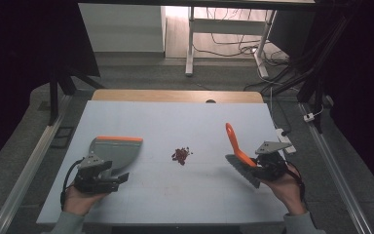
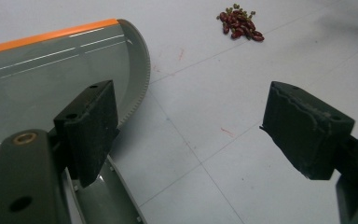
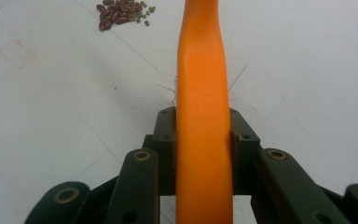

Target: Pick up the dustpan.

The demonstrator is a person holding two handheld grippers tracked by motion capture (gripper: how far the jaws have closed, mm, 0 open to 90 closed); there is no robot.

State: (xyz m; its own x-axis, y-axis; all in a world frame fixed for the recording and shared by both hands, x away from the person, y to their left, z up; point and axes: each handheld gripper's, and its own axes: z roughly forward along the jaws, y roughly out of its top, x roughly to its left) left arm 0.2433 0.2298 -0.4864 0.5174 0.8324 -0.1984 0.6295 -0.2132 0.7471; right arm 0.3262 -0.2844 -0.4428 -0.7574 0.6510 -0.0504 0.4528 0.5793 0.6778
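A grey dustpan [image 1: 117,150] with an orange front lip lies flat on the left of the white table [image 1: 175,122]. My left gripper [image 1: 119,178] stands open at the pan's near end. In the left gripper view its jaws [image 2: 193,112] are spread wide over bare table, the left one beside the dustpan [image 2: 42,74] and its handle, gripping nothing. A small pile of red beans [image 1: 181,155] [image 2: 240,23] [image 3: 121,13] sits mid-table. My right gripper [image 1: 258,163] [image 3: 203,121] is shut on the orange handle [image 3: 203,84] of a brush [image 1: 234,141], whose grey bristles [image 1: 243,171] point toward the table.
The table's far edge is a wooden strip [image 1: 175,95]. Beyond it stand white desk legs [image 1: 190,48] and loose cables on the floor. A white power strip [image 1: 285,139] lies just off the table's right edge. Metal rails run along both sides.
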